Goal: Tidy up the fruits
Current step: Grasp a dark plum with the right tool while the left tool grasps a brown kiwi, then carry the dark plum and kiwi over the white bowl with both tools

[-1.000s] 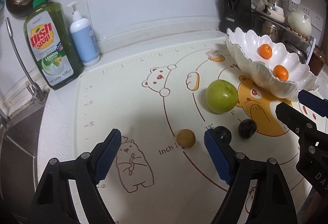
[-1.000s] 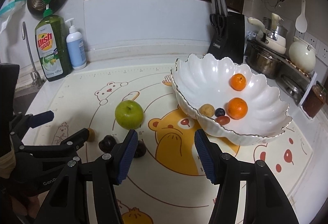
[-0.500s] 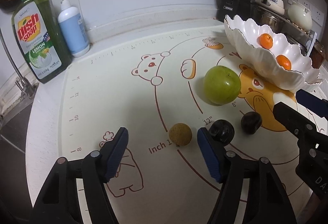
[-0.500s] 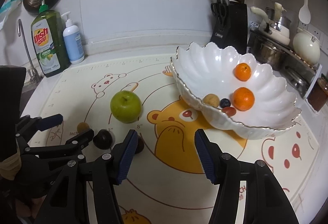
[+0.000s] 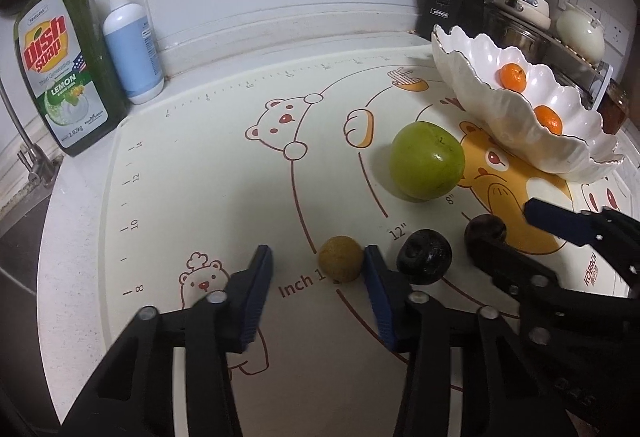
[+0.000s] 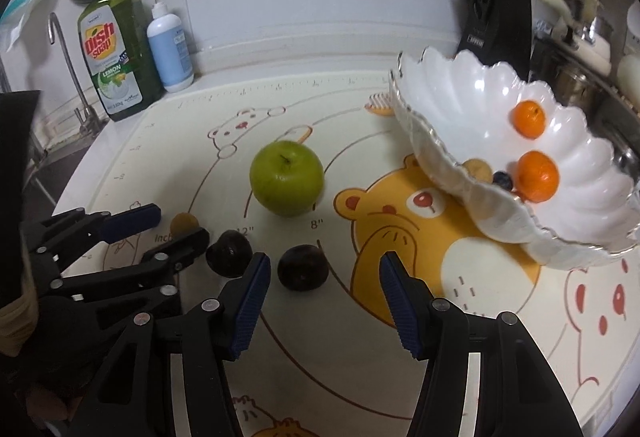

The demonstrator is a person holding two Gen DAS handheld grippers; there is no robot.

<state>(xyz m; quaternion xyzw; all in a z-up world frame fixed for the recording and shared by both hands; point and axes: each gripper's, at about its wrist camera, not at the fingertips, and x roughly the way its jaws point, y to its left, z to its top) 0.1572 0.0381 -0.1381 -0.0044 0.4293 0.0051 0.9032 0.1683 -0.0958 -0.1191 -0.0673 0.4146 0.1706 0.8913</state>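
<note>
A small brown fruit (image 5: 341,264) lies on the bear mat between the fingers of my left gripper (image 5: 318,261). It rests against the right pad, the left pad stands clear of it, and the jaws are closing. My right gripper (image 6: 324,269) is open low over the mat, with a dark plum (image 6: 303,267) between its fingers, nearer the left one. A second dark plum (image 5: 424,257) sits between the two grippers. The green apple (image 6: 286,184) stands behind them. The white scalloped bowl (image 6: 500,85) at the right holds two oranges (image 6: 537,176) and a few small fruits.
A dish soap bottle (image 5: 64,77) and a pump bottle (image 5: 132,49) stand at the back left, by the sink edge (image 5: 16,237). A black knife block (image 5: 452,5) and a kettle are behind the bowl. Bare mat (image 5: 200,177) stretches left of the fruits.
My left gripper's jaws have narrowed around the small brown fruit. The right gripper has sunk and shifted left, so the dark plum now lies between its fingers.
</note>
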